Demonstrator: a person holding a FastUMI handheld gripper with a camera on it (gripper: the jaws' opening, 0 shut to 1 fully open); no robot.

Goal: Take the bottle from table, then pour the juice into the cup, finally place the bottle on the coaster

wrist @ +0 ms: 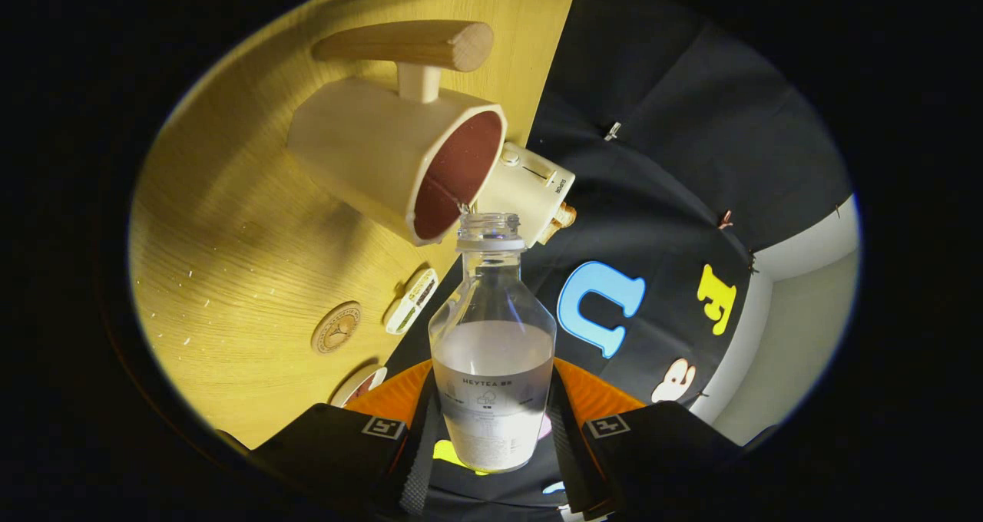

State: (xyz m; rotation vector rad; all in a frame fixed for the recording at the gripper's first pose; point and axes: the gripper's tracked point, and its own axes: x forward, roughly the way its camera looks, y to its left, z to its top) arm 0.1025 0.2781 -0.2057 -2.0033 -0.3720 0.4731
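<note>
My gripper (pixel 491 430) is shut on a clear bottle (pixel 491 338), one finger pressing each side of its labelled lower body. The bottle has no cap and holds cloudy whitish juice to about half its height. I hold it tipped over, so the wooden table (pixel 230 223) looks turned on its side. The bottle's open mouth (pixel 489 223) sits right at the rim of a cream cup (pixel 369 153) with a red-brown inside and a wooden bar handle (pixel 407 44). A round wooden coaster (pixel 335 327) lies on the table on the near side of the cup.
A white box-like device (pixel 531 186) with a small knob stands just behind the cup at the table's edge. A white oval object (pixel 412 300) and part of a round dish (pixel 359 384) lie near the coaster, close to that edge.
</note>
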